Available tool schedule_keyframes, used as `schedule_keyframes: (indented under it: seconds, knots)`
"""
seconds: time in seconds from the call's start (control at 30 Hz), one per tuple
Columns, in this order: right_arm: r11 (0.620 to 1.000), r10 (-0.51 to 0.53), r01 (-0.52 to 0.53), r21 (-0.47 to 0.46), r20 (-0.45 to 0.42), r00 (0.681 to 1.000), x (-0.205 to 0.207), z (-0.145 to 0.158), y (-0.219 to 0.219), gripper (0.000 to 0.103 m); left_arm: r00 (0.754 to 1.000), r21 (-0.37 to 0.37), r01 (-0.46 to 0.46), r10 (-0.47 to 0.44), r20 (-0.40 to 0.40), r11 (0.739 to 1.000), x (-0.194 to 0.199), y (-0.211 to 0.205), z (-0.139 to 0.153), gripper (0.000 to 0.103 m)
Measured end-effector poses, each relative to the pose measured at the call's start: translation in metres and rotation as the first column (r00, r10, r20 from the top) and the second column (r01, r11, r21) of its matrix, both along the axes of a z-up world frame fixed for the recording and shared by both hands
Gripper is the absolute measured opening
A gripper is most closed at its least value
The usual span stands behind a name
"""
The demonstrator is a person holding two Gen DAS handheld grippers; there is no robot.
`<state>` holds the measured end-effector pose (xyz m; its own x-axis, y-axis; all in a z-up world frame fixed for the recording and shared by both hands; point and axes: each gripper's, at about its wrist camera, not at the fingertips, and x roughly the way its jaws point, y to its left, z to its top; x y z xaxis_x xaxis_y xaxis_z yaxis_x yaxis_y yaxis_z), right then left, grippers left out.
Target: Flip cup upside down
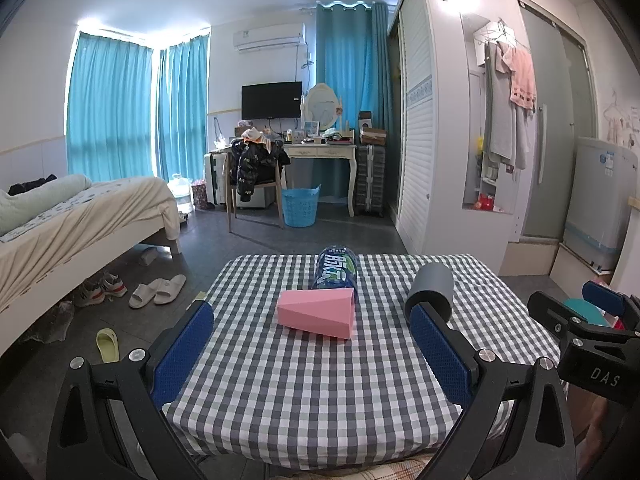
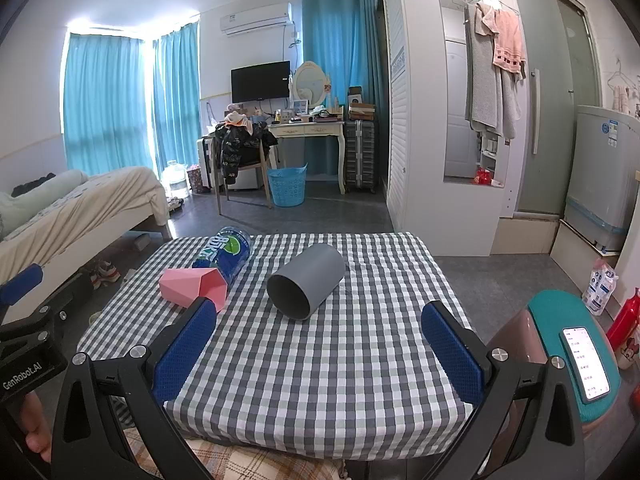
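Note:
A grey cup (image 2: 306,283) lies on its side on the checked tablecloth (image 2: 320,360), its open mouth toward me; it also shows in the left wrist view (image 1: 432,290). A pink faceted cup (image 1: 318,312) lies on its side mid-table, also seen in the right wrist view (image 2: 194,286). My left gripper (image 1: 314,344) is open and empty above the near table edge, short of the pink cup. My right gripper (image 2: 318,340) is open and empty, short of the grey cup.
A blue labelled bottle (image 1: 335,268) lies on its side behind the pink cup, touching it. A stool with a teal cushion and a phone (image 2: 586,364) stands right of the table. A bed (image 1: 80,216) is to the left, with shoes on the floor.

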<state>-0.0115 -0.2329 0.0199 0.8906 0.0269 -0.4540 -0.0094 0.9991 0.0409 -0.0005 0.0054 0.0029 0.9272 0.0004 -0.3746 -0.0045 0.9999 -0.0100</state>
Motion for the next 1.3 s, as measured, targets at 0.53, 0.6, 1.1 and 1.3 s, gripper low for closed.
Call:
schedule_keyframes:
  seconds: [0.53,0.6,1.1,1.3]
  knots:
    - [1.000,-0.001,0.001,0.000,-0.002,1.000,-0.001,0.000,0.000,0.103,1.000,0.002,-0.001,0.001,-0.003,1.000,0.003,0.000,-0.012,0.102]
    - [1.000,0.000,0.000,0.000,-0.001,1.000,-0.001,0.001,0.000,0.103,1.000,0.002,-0.001,0.001,-0.004,1.000,0.003,0.000,-0.012,0.102]
    - [1.000,0.000,0.000,0.000,-0.001,1.000,-0.001,0.001,0.000,0.103,1.000,0.003,-0.002,0.002,-0.006,1.000,0.003,0.000,-0.012,0.102]
    - [1.000,0.000,0.000,-0.001,0.000,1.000,-0.001,0.000,0.001,0.103,1.000,0.003,0.001,-0.001,-0.005,1.000,0.004,-0.001,-0.016,0.102]
